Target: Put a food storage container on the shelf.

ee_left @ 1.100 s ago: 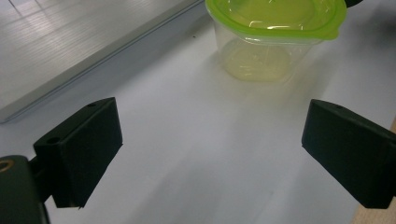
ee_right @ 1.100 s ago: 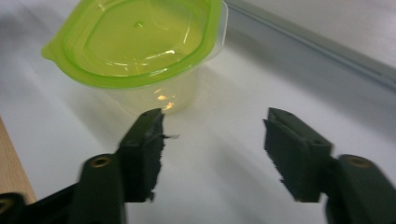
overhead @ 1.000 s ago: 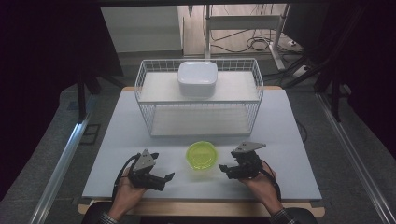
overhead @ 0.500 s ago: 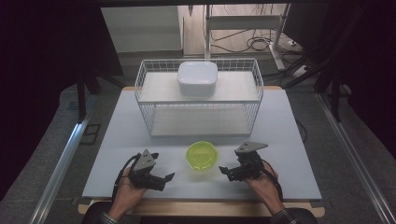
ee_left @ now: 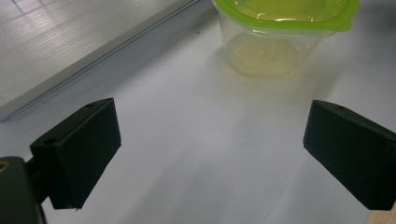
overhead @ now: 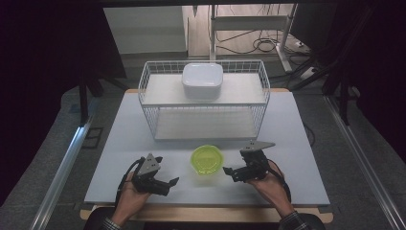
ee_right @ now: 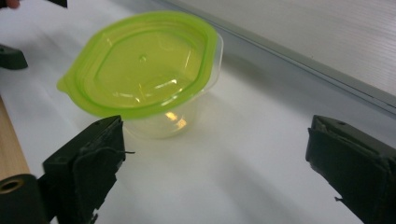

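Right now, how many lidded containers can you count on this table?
2: a green-lidded clear container at the table's near edge between the grippers, and a white container on the wire rack's top shelf.

The right gripper (ee_right: 212, 172) is standing with its jaws wide apart, having just been opening, and nothing is lying between them. The container (ee_right: 159, 112), clear with a green lid (ee_right: 140, 65), is sitting upright on the white table (ee_right: 243, 154), just beyond the left jaw. A pale board (ee_right: 327, 42) is lying behind the container.
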Action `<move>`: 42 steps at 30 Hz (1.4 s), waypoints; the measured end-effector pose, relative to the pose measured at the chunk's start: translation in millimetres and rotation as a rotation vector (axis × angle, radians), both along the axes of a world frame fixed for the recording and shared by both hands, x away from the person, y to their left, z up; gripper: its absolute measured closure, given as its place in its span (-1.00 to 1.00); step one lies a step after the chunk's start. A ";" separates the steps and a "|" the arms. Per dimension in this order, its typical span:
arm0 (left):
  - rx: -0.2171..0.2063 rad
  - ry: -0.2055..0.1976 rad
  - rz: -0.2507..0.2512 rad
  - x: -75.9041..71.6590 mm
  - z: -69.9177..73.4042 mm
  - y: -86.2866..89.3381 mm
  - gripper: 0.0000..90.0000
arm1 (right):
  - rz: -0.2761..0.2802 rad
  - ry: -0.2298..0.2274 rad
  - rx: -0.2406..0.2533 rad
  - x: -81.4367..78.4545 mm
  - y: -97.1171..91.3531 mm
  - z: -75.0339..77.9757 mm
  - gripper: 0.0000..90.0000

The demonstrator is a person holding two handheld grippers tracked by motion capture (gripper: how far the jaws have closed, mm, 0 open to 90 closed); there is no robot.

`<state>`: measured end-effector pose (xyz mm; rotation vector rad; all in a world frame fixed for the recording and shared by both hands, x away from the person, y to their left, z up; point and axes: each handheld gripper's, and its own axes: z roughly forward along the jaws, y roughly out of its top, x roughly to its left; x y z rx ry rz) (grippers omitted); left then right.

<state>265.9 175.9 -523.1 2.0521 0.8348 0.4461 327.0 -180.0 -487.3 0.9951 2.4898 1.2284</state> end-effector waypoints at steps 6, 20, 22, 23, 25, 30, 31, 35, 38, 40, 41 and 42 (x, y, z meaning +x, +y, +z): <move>0.008 0.004 -0.001 0.4 -0.6 -0.5 -0.92 | -0.006 -0.009 0.022 5.4 4.1 10.3 -0.87; 0.015 0.006 -0.002 0.9 -1.4 -1.1 -0.92 | 0.026 0.111 0.047 30.1 16.1 19.7 -0.35; 0.017 0.005 -0.004 0.8 -1.5 -1.3 -0.92 | 0.033 0.130 0.050 35.4 19.6 18.7 -0.25; 0.018 0.005 -0.004 0.7 -1.5 -1.5 -0.92 | 0.040 0.144 0.051 38.4 21.0 17.7 -0.20; 0.022 0.004 -0.004 0.7 -1.8 -1.9 -0.92 | 0.046 0.173 0.062 44.7 23.7 14.8 -0.13; 0.023 0.003 -0.004 0.6 -1.8 -1.7 -0.92 | 0.050 0.255 0.106 58.9 28.8 6.3 0.07; 0.024 0.003 -0.004 0.7 -1.9 -1.6 -0.92 | 0.047 0.274 0.106 61.3 29.4 4.5 0.10; 0.031 0.003 -0.008 0.5 -1.9 -2.0 -0.92 | 0.045 0.333 0.137 70.3 28.0 -3.5 0.25; 0.034 0.004 -0.010 0.5 -2.3 -2.8 -0.92 | 0.049 0.398 0.191 75.7 24.7 -8.3 0.36; 0.037 0.004 -0.011 0.5 -2.5 -3.1 -0.92 | 0.059 0.434 0.219 78.0 23.1 -10.3 0.47; 0.039 0.003 -0.011 0.4 -2.4 -3.2 -0.92 | 0.066 0.455 0.232 78.8 22.5 -10.9 0.52; 0.039 0.001 -0.011 0.4 -2.3 -3.2 -0.92 | 0.070 0.473 0.242 79.8 21.8 -11.7 0.56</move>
